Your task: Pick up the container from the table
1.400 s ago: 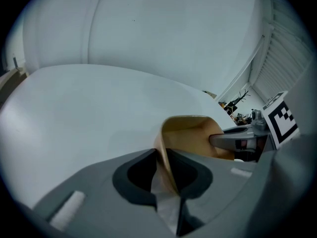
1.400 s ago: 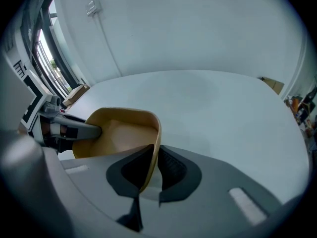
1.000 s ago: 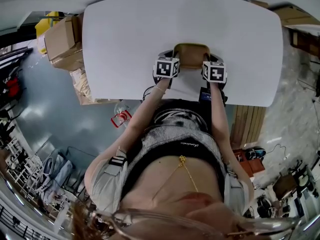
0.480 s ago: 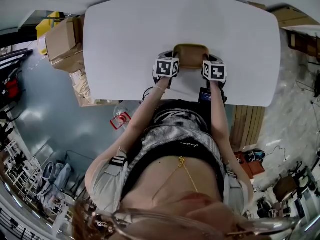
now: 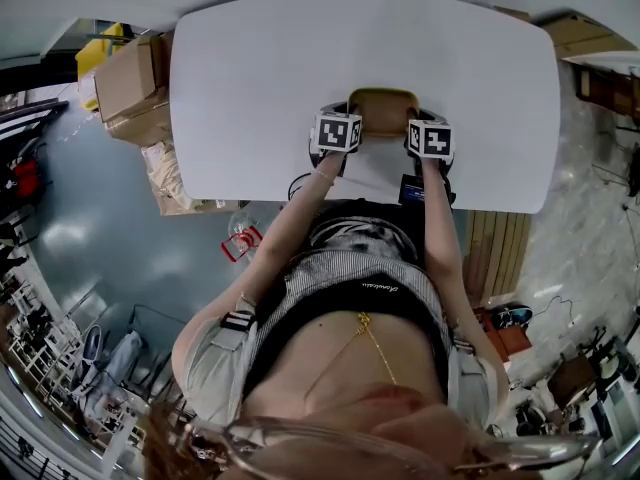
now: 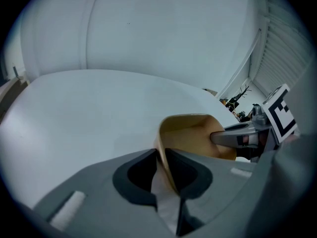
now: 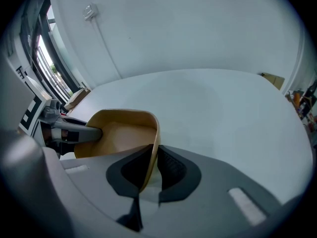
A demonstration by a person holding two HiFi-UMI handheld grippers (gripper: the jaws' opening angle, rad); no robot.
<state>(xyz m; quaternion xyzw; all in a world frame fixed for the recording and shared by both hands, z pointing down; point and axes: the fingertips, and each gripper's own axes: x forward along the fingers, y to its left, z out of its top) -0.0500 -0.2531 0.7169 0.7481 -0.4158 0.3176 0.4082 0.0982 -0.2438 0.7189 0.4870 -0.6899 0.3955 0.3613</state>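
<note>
Here, in the head view, a smooth white table (image 5: 260, 78) with rounded corners fills the upper half. The container (image 5: 382, 110), a small tan tub with rounded corners and a matte look, is toward the table's 6 o'clock edge. The left gripper (image 5: 341, 118) is at its 9 o'clock side and the right gripper (image 5: 421, 123) at its 3 o'clock side, each carrying a cube of black-and-white squares. Brown cardboard boxes (image 5: 125, 73) stand on the floor at the table's 10 o'clock corner. Whether the tub's base touches the table cannot be told.

In the left gripper view, the left gripper (image 6: 166, 170) is clenched on the container (image 6: 190, 133): its dark, ribbed pads pinch the thin, curved tan wall, one pad inside and one outside. The hollow inside is plain and lighter. At 3 o'clock a grey finger of the right gripper (image 6: 237, 138) reaches over the opposite rim.

In the right gripper view, the right gripper (image 7: 153, 167) likewise grasps the container (image 7: 119, 133), its pads closed on the thin wall. At 9 o'clock the left gripper (image 7: 74, 133) meets the far rim.
</note>
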